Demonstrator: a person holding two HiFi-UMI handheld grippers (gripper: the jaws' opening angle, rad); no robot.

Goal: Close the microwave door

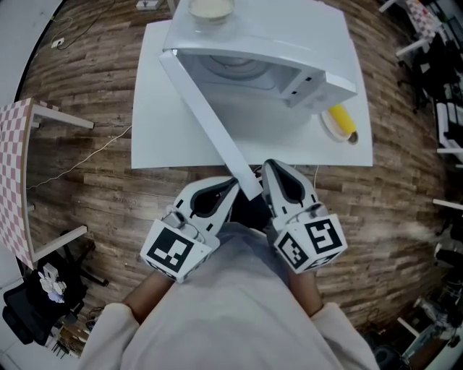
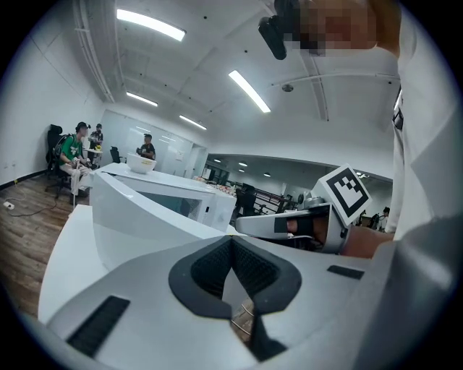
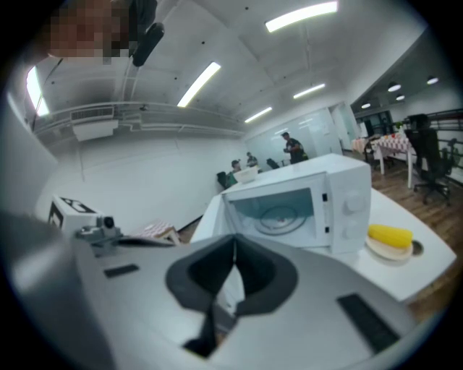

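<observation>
A white microwave (image 1: 289,54) stands on a white table (image 1: 159,137) with its door (image 1: 206,119) swung wide open toward me. The door's free end lies between my two grippers. My left gripper (image 1: 230,189) is shut and empty just left of that end, facing the door's outer face (image 2: 137,224). My right gripper (image 1: 269,170) is shut and empty just right of it. The right gripper view looks into the open cavity with its glass turntable (image 3: 278,217) and the knob panel (image 3: 351,206). Both sets of jaws meet at their tips, at the left gripper (image 2: 231,242) and the right gripper (image 3: 234,242).
A bowl (image 1: 210,7) sits on top of the microwave. A small plate with a yellow item (image 1: 340,121) lies on the table right of it. A checkered table (image 1: 14,181) stands at the left, with cables on the wooden floor. Chairs stand at the right. People sit far off (image 2: 72,155).
</observation>
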